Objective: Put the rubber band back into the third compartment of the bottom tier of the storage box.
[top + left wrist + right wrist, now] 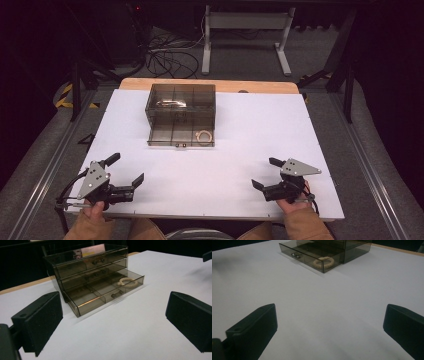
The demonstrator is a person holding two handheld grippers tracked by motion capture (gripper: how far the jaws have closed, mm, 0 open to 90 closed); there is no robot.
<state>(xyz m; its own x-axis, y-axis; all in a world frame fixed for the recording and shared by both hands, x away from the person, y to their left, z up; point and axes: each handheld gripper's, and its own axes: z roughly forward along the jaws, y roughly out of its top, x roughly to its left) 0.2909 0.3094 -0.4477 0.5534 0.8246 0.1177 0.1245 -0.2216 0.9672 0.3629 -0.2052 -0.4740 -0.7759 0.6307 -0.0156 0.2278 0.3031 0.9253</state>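
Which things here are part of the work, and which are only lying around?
Part of the work: drawer box; open bottom drawer; cream ring in it; left gripper and right gripper.

Lying around: cables; white frame on the floor.

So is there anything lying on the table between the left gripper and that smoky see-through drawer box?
Nothing: in the high view, bare white table separates the open left gripper from the smoky clear plastic drawer box.
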